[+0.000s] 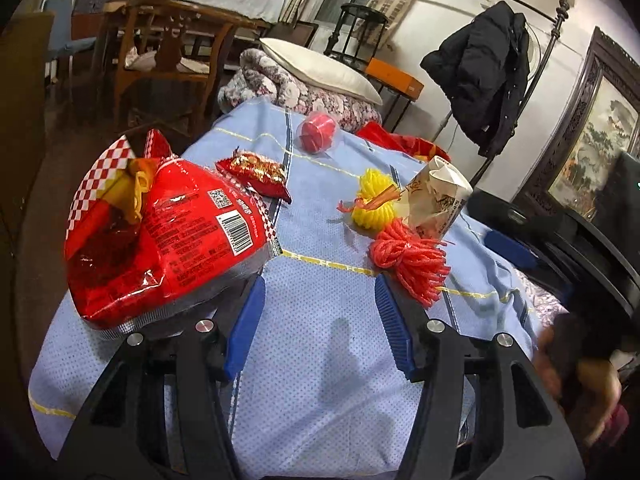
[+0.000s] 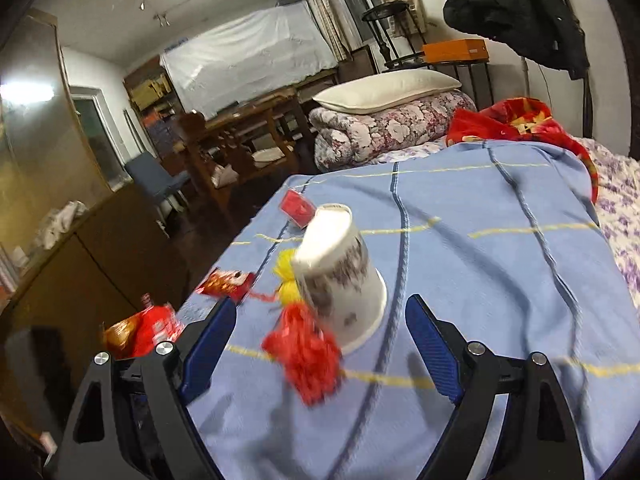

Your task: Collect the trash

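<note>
Left gripper (image 1: 320, 300) low over blue cloth (image 1: 320, 360), blue pads apart, nothing between them, only bare cloth in the gap. Large red snack bag (image 1: 168, 232) lying just left of the left pad, bottom seam resting against the gripper's black frame, yellow piece poking out of torn checkered top. Small red snack wrapper (image 1: 256, 172) beyond it, flat on cloth. Red round container (image 1: 318, 132) farther back near cloth's far edge. Yellow cord bundle (image 1: 374, 200) mid-cloth, crumpled paper cup (image 1: 438, 200) just right of it, touching or nearly so. Red cord bundle (image 1: 408, 264) in front of both, close to right pad tip, not touching as far as visible. Blurred hand (image 1: 576, 384) at lower right edge. Right gripper (image 2: 320, 316) jaws wide apart, empty, view motion-blurred. Paper cup (image 2: 340, 276) upside down and tilted on blue cloth (image 2: 480, 260), sitting ahead between the two pads, not gripped. Red cord bundle (image 2: 308, 352) against cup's near-left side, yellow cord bundle (image 2: 286, 276) behind it at cup's left. Small red snack wrapper (image 2: 226, 284) left of those, large red snack bag (image 2: 140, 332) at cloth's near-left corner, red round container (image 2: 296, 206) beyond the cup. Folded floral quilt (image 2: 384, 128) with white pillow (image 2: 384, 88) on top at far end, red fabric (image 2: 516, 120) to its right.
</note>
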Tool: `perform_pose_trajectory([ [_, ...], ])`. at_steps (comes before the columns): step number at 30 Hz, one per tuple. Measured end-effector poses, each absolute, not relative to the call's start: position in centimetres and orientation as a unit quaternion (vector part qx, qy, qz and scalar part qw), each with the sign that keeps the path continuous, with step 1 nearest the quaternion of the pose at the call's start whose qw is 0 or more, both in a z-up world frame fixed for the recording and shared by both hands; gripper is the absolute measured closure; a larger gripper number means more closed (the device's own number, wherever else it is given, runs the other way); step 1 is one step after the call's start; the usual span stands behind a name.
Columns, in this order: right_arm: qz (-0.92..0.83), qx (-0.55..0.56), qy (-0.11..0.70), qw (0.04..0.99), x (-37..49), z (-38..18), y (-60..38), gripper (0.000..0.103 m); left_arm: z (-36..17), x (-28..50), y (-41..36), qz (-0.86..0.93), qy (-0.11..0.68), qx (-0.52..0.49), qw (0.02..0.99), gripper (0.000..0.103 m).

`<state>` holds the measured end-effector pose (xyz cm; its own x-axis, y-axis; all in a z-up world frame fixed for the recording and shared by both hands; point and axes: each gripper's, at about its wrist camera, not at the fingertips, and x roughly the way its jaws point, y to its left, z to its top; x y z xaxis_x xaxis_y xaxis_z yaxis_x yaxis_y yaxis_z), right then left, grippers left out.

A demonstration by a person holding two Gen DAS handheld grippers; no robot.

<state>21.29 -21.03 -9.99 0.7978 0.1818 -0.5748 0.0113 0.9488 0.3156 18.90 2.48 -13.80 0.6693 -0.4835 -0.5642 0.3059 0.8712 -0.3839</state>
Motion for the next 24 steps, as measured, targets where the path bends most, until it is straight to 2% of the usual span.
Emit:
perform_pose_trajectory([
  [2,0.031,0.151,0.325,0.933,23.1,-10.3,-20.8,0.023,-13.9,19.1,2.6,-0.224,0.347,-0.136,0.9,0.046],
  [3,0.027,0.155,0.33,0.931,23.6,-10.5,-20.9,0.031,-13.9,19.1,2.7,-0.238,0.348,-0.141,0.896,0.046],
  [4,0.025,0.164,0.336,0.927,24.1,-10.7,-21.2,0.048,-13.8,19.0,2.6,-0.251,0.348,-0.143,0.892,0.044],
  [5,0.027,0.174,0.342,0.923,24.4,-10.9,-21.7,0.059,-13.7,18.8,2.3,-0.27,0.348,-0.143,0.887,0.042],
  [7,0.026,0.182,0.337,0.923,24.2,-10.8,-22.3,0.069,-13.3,18.2,1.5,-0.299,0.342,-0.135,0.881,0.033],
  [12,-0.002,0.184,0.302,0.935,21.0,-9.8,-24.9,0.07,-11.5,14.8,0.3,-0.32,0.287,-0.093,0.898,0.025],
  [17,-0.025,0.192,0.294,0.936,16.6,-9.9,-27.5,0.07,-9.2,12.6,4.8,-0.224,0.232,-0.114,0.94,0.013],
  [20,-0.03,0.201,0.296,0.933,15.4,-10.7,-28.4,0.069,-8.5,13.8,8.3,-0.164,0.237,-0.139,0.947,0.009],
  [24,-0.022,0.22,0.301,0.928,15.5,-11.5,-29.1,0.065,-9.8,17.4,10.0,-0.14,0.295,-0.142,0.935,0.009],
])
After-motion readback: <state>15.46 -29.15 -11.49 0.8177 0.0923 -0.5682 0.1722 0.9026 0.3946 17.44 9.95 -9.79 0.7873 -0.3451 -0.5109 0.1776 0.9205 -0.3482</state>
